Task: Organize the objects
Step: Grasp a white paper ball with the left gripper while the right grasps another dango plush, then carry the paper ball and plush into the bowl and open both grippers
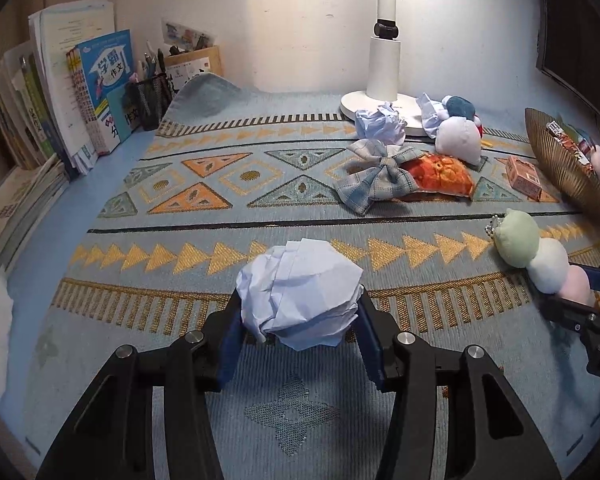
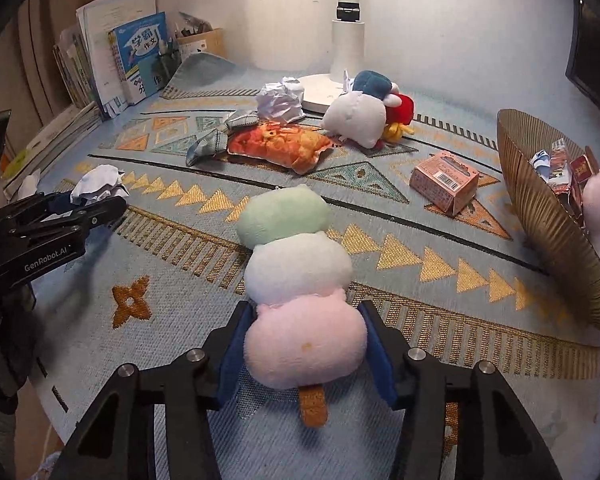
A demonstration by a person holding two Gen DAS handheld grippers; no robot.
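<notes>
Resting on the patterned blue mat (image 2: 440, 276), the dango plush (image 2: 300, 280) showed three soft balls, green, white and pink, on a brown stick; the right gripper (image 2: 302, 354) clamped its pink ball. Nearby, the left gripper (image 1: 300, 320) held a crumpled pale-blue paper ball (image 1: 298, 292) between its pads.

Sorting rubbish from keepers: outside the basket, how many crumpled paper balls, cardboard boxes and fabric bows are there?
Crumpled paper balls: 3, one in the left gripper, one by the lamp base, one half hidden behind the white plush
Cardboard boxes: 1
Fabric bows: 1
Total: 5
</notes>
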